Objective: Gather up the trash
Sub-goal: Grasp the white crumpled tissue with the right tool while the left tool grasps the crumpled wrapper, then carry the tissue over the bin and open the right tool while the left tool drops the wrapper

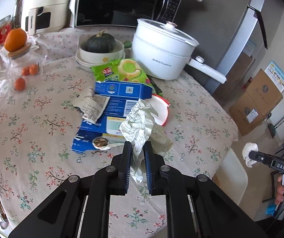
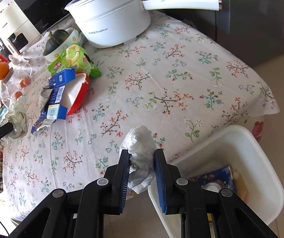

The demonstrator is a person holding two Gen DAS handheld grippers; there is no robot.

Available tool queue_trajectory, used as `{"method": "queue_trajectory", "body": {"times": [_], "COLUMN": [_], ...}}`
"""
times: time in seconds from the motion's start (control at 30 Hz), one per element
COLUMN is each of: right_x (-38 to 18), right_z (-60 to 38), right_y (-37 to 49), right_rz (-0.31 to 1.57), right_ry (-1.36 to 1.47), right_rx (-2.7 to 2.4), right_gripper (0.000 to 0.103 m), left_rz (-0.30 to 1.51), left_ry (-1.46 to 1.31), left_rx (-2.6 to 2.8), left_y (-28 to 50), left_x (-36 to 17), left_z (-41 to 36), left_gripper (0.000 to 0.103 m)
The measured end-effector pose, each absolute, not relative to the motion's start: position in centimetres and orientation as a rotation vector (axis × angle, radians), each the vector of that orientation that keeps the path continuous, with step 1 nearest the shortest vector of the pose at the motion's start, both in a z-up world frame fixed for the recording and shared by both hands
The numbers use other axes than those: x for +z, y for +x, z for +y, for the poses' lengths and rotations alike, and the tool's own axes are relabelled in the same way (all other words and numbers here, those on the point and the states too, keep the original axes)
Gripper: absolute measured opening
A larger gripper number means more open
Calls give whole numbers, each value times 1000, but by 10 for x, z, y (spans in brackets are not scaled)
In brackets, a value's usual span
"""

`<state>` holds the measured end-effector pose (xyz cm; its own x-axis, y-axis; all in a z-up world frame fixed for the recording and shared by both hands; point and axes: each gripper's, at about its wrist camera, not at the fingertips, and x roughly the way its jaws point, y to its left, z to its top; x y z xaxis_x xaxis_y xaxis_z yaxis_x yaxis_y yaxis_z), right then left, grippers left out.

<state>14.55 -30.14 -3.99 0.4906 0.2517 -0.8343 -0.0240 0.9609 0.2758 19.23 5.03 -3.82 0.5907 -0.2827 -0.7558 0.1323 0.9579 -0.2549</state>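
Right tongs clamped on a white wad, held at the counter edge, with the white bin just to the right and below: the nearer arm for a drop. Left tongs closed on crumpled paper, long axis in line with the fingers, over mid-counter and well apart from the bin. Remaining trash: blue box, green bag, mid-counter.

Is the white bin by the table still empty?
No, the white bin already holds a blue package at its bottom, seen past the right hand-held gripper.
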Motion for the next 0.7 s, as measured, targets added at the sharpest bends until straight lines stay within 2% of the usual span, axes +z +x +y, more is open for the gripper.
{"method": "queue_trajectory", "body": {"times": [0.3, 0.7], "right_x": [-50, -63], "right_z": [-350, -415], "right_y": [120, 90], "right_rz": [1061, 1091], "right_ry": [256, 312], "right_rx": [79, -39], "right_gripper": [22, 23], "left_rz": [940, 1044], "left_ry": [-97, 15], "left_rx": [-442, -661], "left_y": [174, 155], "left_x": [-38, -75], "left_z": [-41, -167], "left_gripper": [13, 14]}}
